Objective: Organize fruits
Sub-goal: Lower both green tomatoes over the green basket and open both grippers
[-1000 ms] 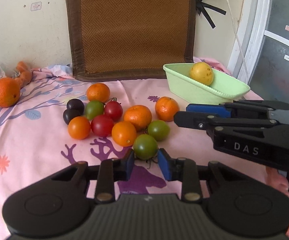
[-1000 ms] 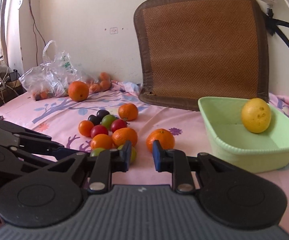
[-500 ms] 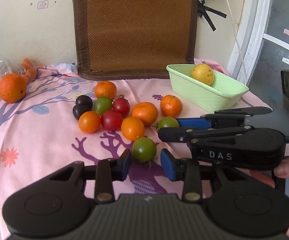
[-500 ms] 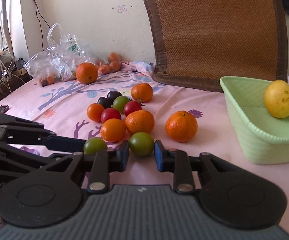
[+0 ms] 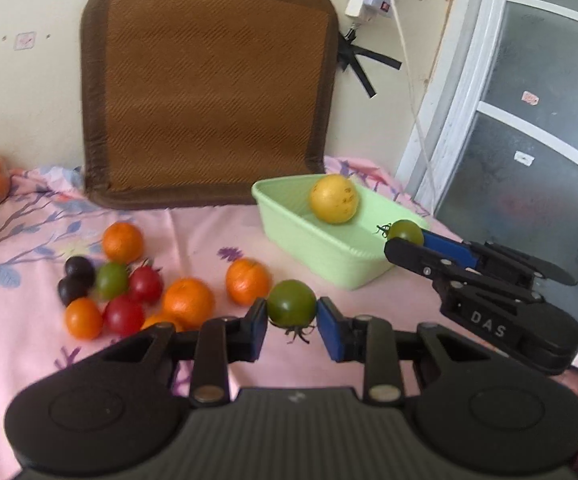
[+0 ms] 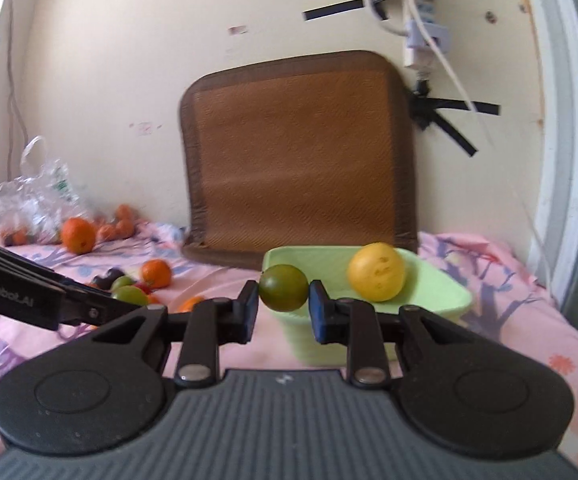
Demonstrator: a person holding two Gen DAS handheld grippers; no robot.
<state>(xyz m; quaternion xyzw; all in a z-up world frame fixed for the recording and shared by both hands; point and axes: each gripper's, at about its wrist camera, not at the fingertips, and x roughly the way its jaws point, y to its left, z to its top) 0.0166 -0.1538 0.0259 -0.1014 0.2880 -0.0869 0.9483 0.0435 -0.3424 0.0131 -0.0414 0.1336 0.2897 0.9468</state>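
Green plastic basin (image 5: 321,246) holds a single yellow fruit (image 5: 333,204) so far; the sorting is judged barely begun; on the pink cloth (image 5: 29,320) remain the oranges (image 5: 188,302), red tomatoes (image 5: 124,315), one green tomato (image 5: 112,280) and two dark plums (image 5: 74,280), well apart from the basin. Left gripper (image 5: 292,320) has its jaws pinching a green tomato (image 5: 291,307), stem downward, lifted clear of the cloth and short of the basin. Right gripper (image 6: 283,305) likewise pinches a second green tomato (image 6: 283,287) squarely between its blue pads; the left view places it at the basin's near rim, seemingly over the edge. Release of both into the basin is judged the next step.
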